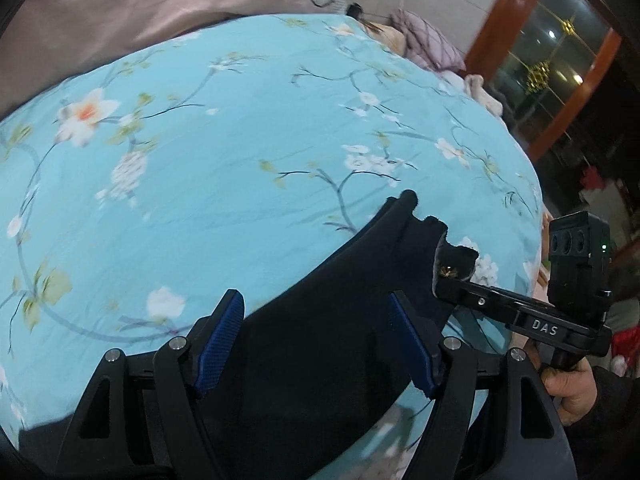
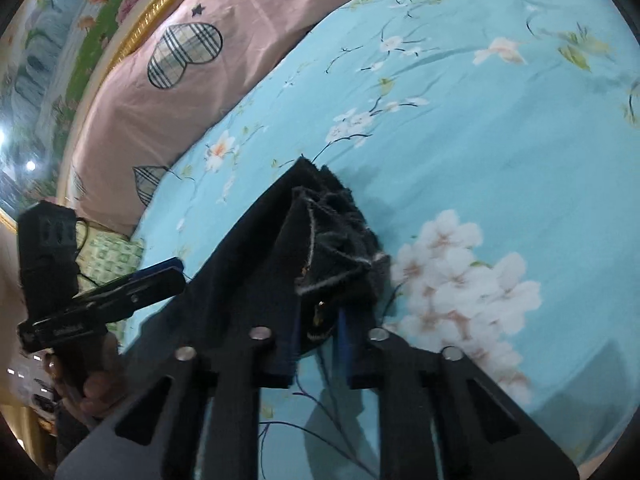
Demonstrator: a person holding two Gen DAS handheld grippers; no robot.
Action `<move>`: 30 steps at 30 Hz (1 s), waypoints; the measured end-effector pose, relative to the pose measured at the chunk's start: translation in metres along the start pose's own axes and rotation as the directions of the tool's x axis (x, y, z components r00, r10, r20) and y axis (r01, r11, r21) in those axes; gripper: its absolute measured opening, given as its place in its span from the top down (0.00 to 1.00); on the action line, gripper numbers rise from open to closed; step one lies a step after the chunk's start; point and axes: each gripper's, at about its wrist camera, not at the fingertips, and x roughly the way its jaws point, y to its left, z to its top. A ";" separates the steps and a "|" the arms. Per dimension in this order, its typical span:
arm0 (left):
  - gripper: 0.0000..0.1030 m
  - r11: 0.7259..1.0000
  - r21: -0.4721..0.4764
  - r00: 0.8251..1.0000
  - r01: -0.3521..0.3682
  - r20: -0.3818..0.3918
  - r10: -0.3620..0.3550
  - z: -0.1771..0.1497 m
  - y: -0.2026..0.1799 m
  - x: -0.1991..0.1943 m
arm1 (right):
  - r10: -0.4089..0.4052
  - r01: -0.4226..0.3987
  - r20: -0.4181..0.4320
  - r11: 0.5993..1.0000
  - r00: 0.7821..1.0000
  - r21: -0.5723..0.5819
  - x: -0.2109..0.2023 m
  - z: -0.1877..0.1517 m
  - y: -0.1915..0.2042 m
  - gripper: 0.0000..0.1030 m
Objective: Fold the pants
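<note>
The dark pants (image 1: 320,340) lie on the bed, on a light blue sheet with flowers (image 1: 240,140), and both grippers are at the same end of the garment. The left gripper (image 1: 320,344) stands spread wide over the cloth, its blue pads on both sides of the fabric and not pressing it, as far as I can see. The right gripper (image 2: 320,344) is nearly pressed together and pinches the bunched, fuzzy edge of the pants (image 2: 332,248), probably the waist part, because a small metal fastener shows there. From the left gripper, the fabric runs forward and to the right, towards the right gripper (image 1: 520,312), so the long axis of the visible part goes diagonally away from the person. I judge that the right hand has its corner already, while the left one must first close on the cloth under it before any lifting or folding. A pink quilt with checked hearts (image 2: 180,52) lies further back on the bed, well apart from the pants. No container shows in either view.
</note>
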 end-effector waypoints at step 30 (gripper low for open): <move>0.90 0.960 0.197 0.980 0.199 -0.019 -0.199 0.034 -0.056 0.022 | 0.129 -0.118 0.043 0.973 0.991 -0.196 -0.039 -0.002 0.015 0.89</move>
